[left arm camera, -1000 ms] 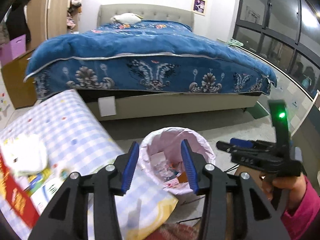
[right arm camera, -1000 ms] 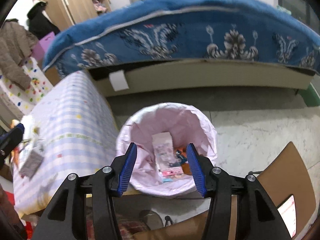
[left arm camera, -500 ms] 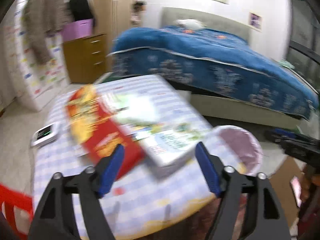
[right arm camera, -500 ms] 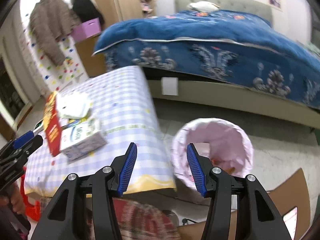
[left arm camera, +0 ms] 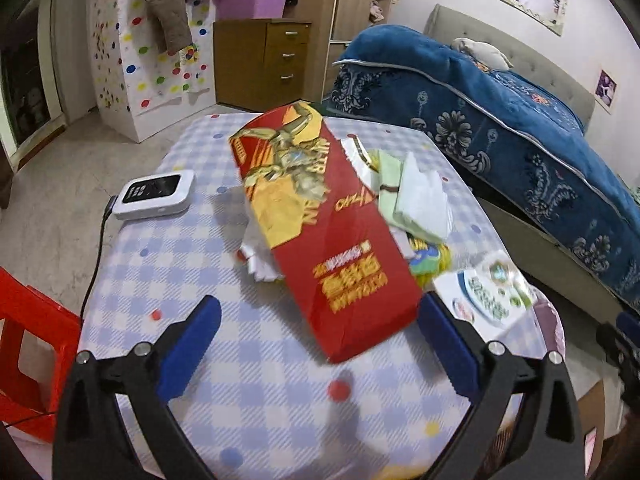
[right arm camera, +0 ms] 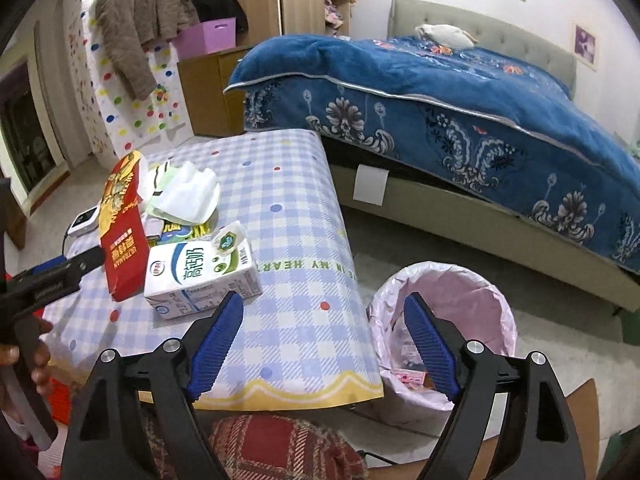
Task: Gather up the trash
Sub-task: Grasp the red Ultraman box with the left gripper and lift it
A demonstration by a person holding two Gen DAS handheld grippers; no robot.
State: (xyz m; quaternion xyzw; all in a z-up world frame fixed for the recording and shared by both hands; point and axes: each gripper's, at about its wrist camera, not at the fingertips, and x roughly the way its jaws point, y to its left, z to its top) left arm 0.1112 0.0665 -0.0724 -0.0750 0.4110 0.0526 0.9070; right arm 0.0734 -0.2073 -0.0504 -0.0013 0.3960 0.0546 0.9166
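A home bedroom: a bed (right arm camera: 460, 92) under a blue blanket, a wooden dresser (left arm camera: 262, 64), hanging coats (right arm camera: 132, 20).

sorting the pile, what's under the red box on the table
Under the red box, white crumpled paper pokes out on one side and a yellow-green wrapper on the other. Whatever lies beneath its middle is covered.

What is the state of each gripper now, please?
Left gripper: jaws just opened wide, nothing held, aimed at the red box.
Right gripper: jaws just opened, holding nothing.
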